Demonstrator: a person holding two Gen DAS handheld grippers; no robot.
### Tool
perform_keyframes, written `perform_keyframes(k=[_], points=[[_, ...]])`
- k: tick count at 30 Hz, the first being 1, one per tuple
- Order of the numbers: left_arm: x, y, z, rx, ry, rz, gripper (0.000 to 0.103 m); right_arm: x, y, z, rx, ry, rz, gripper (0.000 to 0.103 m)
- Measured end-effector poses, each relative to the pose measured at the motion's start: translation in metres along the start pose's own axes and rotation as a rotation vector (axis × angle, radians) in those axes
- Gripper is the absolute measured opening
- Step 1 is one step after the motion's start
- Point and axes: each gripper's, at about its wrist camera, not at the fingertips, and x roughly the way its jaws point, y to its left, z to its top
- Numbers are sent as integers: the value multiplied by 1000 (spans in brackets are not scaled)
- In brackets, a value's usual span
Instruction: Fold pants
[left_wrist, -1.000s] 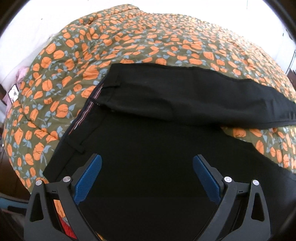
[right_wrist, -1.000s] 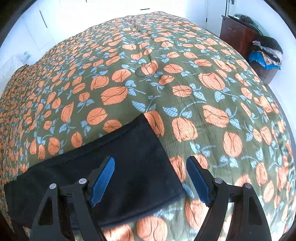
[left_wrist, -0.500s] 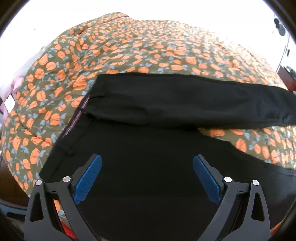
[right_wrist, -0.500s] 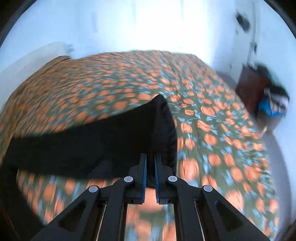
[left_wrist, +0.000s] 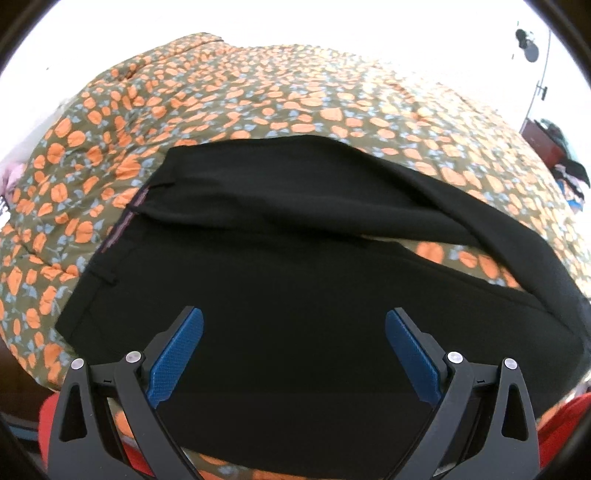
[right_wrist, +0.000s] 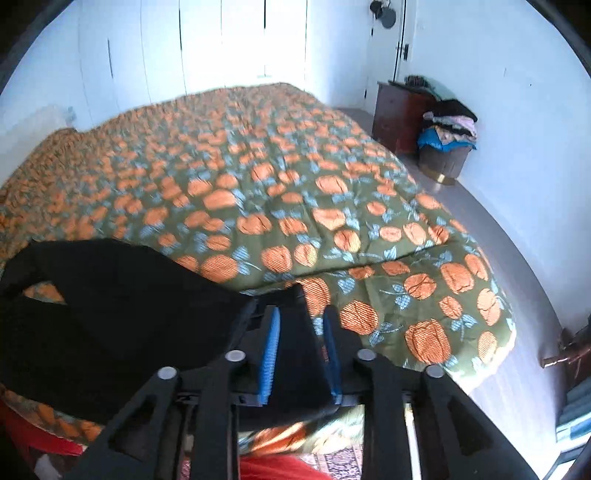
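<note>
The pants (left_wrist: 295, 314) are looking like matt black cloth, finely woven. The bedspread (right_wrist: 295, 192) is showing as quilted, ribbed fabric. Each gripper's 2 pads (right_wrist: 271, 350) are appearing as textured blue rubber on matt black plastic.

Your black pants (left_wrist: 295, 295) lay spread across the middle of the frame, one leg (left_wrist: 480, 221) lifted toward the right.

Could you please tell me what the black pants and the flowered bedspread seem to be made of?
Pants: likely a matte woven suiting fabric; no sheen, drapes softly, striped tape inside the waistband.
Bedspread: probably quilted, printed cotton-like cloth; puffy stitched surface, fine ribbed texture.
</note>
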Motion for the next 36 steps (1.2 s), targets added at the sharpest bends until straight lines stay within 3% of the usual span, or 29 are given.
perform_keyframes(k=[4,9,13,16,19,22,27,32,34,36], points=[[5,-17,-12,20,38,-68,100,-20,36,-7,26,-12,138,49],[27,-42,-31,141,69,-81,100,-9,131,-38,74,105,502,49],[42,-34,-52,170,124,-47,100,14,204,-57,10,189,634,49],[39,-21,-60,155,102,-61,100,37,224,-65,13,250,646,55],[36,-14,-59,134,103,-67,100,57,206,-73,100,283,593,56],[37,-12,-61,124,101,-66,100,68,165,-75,318,258,593,56],[38,-14,-60,133,104,-57,101,78,105,-77,623,176,505,58],[39,-12,-57,124,118,-45,101,89,82,-81,824,149,456,53],[38,-12,-56,122,126,-37,101,88,81,-78,817,128,433,44],[34,-10,-53,109,133,-30,101,81,83,-73,759,105,396,7]])
